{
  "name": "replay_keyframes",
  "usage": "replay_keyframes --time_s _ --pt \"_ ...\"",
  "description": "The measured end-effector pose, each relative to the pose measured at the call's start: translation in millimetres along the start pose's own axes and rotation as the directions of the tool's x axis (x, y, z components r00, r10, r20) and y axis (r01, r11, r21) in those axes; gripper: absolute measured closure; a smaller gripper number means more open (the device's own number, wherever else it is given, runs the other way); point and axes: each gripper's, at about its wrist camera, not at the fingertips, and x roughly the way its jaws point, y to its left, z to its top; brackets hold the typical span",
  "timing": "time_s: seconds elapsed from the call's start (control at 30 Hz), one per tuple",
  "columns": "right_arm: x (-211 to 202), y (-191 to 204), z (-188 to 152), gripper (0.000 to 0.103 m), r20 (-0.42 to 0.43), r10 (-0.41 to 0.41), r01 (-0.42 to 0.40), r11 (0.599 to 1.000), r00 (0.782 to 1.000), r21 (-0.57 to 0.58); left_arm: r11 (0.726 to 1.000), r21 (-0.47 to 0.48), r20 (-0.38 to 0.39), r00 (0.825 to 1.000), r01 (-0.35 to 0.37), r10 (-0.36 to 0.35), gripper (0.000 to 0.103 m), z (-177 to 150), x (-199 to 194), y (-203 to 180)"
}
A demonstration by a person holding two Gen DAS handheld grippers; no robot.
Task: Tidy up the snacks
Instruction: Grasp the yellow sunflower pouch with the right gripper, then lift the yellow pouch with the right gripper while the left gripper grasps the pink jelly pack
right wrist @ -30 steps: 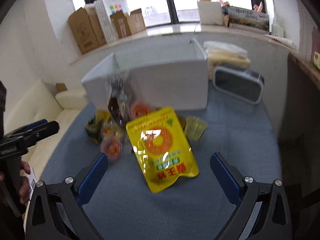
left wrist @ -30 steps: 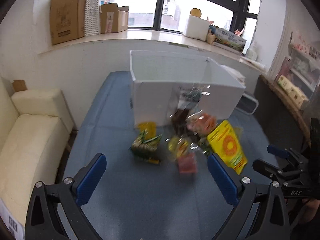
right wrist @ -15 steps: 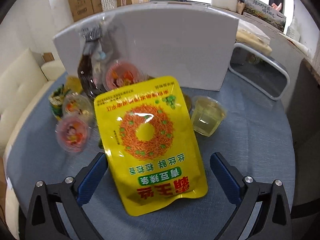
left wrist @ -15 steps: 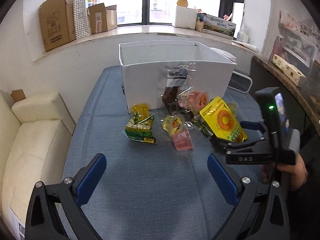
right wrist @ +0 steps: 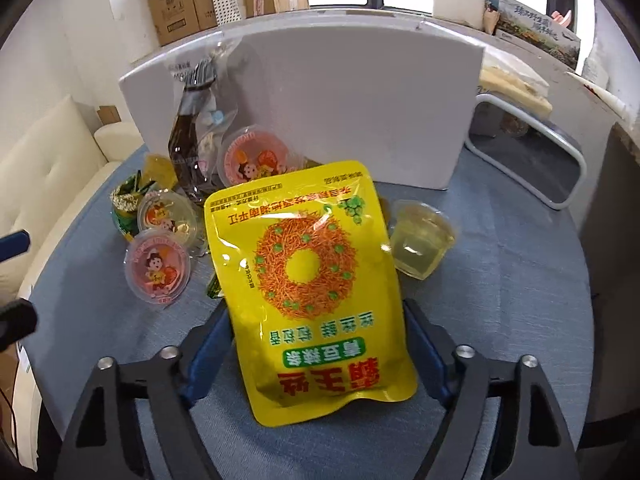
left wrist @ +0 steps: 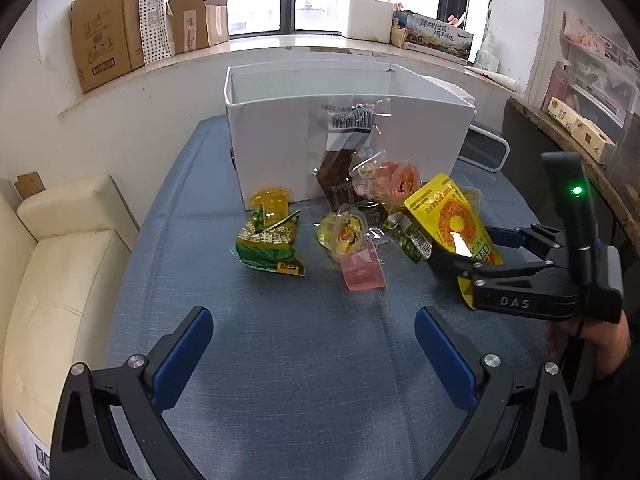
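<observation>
Straddling yellow pouch [right wrist: 308,280], right gripper [right wrist: 316,344] downtilted.

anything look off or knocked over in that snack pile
Yes: the pink cup lies tipped on its side on the table. The clear bag leans against the white box rather than sitting inside it. Nothing looks spilled.
</observation>
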Motion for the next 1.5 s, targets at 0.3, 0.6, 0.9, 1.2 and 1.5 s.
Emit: replay_keyframes --time_s 0.3,0.6,0.9,1.2,1.5 --pt "-46.3 -2.5 -5.4 0.03 0.066 0.006 -0.007 1.0 0.998 0.008 1.0 0.0 -0.032 0.999 0.009 -0.009 0.0 2.0 22.5 -10.1" --pt "-82.4 4.3 -9.1 0.03 0.131 -0.017 0.014 1.0 0.991 0.023 0.997 -0.04 -0.055 0.997 -0.063 0.06 0.0 16.4 61.1 -31.8" --pt "-79.8 -9.8 -14.4 0.03 0.139 -0.017 0.005 0.997 0.99 0.083 0.998 -0.041 -0.094 0.995 -0.049 0.044 0.047 19.6 93.3 -36.2" --pt "-77.6 -2.6 -16.4 0.03 0.138 0.002 -0.012 0.997 0.99 0.076 0.997 -0.055 -0.057 0.997 0.05 -0.053 0.067 14.0 75.8 -25.5" --pt "-76.4 7.5 0.7 0.03 0.158 0.018 -0.031 0.997 0.987 0.075 0.997 -0.011 0.066 0.995 0.079 -0.078 0.068 35.5 9.8 -17.8"
